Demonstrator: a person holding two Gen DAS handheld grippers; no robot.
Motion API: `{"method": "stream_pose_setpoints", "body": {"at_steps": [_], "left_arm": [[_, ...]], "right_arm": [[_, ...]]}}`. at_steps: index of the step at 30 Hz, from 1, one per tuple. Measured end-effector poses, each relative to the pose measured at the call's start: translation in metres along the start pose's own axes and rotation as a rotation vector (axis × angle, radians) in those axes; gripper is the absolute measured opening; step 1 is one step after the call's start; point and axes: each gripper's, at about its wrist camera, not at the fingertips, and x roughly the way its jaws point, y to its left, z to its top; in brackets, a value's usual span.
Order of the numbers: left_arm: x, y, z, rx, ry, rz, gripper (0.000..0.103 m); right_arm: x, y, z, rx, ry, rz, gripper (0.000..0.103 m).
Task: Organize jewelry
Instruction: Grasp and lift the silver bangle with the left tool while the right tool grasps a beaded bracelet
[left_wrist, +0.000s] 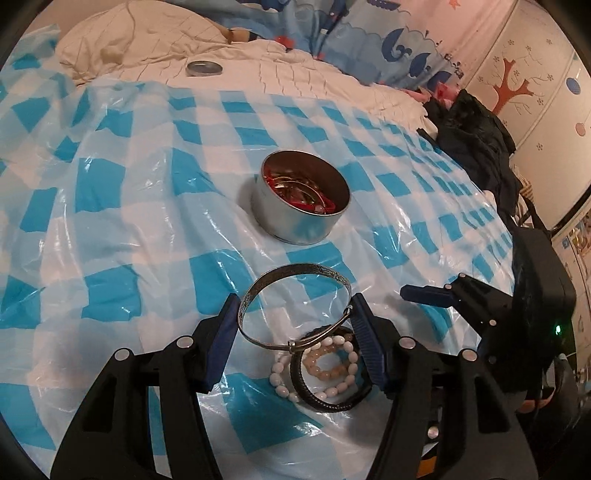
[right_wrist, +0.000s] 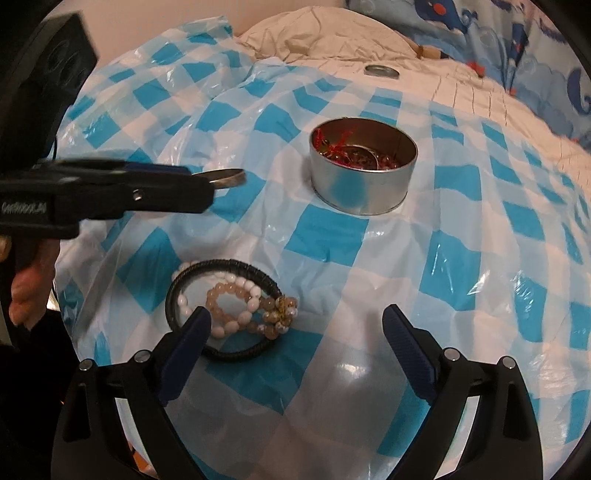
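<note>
My left gripper is shut on a silver bangle, its blue pads pressing the ring's two sides, lifted above the blue-checked sheet. From the right wrist the bangle sticks out past the left gripper's tip. Below it lies a pile of bracelets: white beads, beige beads and a black cord band. A round metal tin holding red and gold jewelry stands farther back. My right gripper is open with nothing between its fingers, just right of the pile.
The tin's lid rests on the cream quilt behind the sheet. Dark clothing is heaped at the bed's right edge. A person's hand holds the left gripper's handle. The plastic sheet is wrinkled.
</note>
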Motion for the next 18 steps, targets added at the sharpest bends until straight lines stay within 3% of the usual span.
{"method": "stream_pose_setpoints", "body": {"at_steps": [2, 4, 9, 10, 12, 18], "left_arm": [[0.0, 0.0, 0.001, 0.004, 0.002, -0.003, 0.057], [-0.001, -0.001, 0.001, 0.006, -0.001, -0.008, 0.057], [-0.002, 0.0, 0.001, 0.003, -0.006, -0.008, 0.057], [-0.002, 0.0, 0.001, 0.002, -0.006, -0.007, 0.057], [-0.001, 0.0, 0.002, 0.001, -0.007, -0.008, 0.057], [-0.004, 0.001, 0.005, -0.007, -0.019, -0.011, 0.057]], "right_arm": [[0.002, -0.007, 0.002, 0.043, -0.001, 0.03, 0.09], [0.005, -0.017, 0.003, 0.104, -0.002, 0.076, 0.082], [0.014, -0.03, 0.002, 0.187, 0.032, 0.152, 0.036], [0.015, -0.029, 0.002, 0.185, 0.034, 0.157, 0.033], [0.014, -0.029, 0.003, 0.188, 0.027, 0.184, 0.012], [-0.006, -0.037, 0.006, 0.249, -0.044, 0.321, 0.004]]}}
